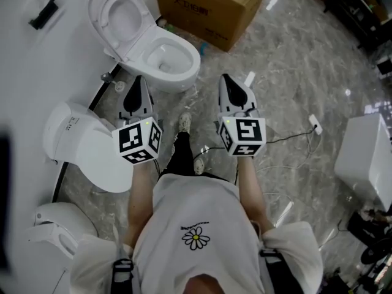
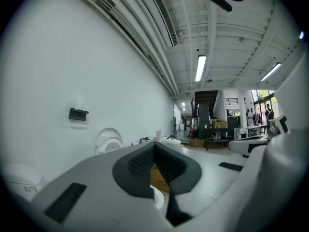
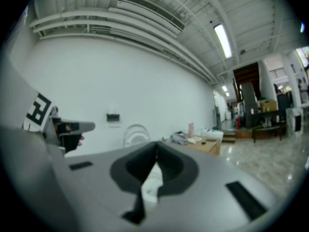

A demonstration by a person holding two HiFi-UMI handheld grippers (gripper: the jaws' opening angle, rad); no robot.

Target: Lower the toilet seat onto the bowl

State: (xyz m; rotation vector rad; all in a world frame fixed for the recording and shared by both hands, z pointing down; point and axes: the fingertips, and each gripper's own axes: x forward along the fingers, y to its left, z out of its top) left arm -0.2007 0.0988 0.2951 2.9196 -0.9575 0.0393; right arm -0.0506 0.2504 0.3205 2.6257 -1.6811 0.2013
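"Where's the toilet seat (image 1: 120, 18)?"

"Raised, standing upright behind the toilet bowl (image 1: 184, 63) against the white wall."

"And the grippers?"

"Both are clenched tight on nothing. The left gripper (image 1: 139, 84) is just in front of the bowl, and the right gripper (image 1: 227, 82) is further to the bowl's right. Neither touches it."

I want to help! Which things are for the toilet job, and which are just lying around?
For the job: toilet seat, bowl, left gripper, right gripper.
Lying about: cardboard box, white plug, spare toilet.
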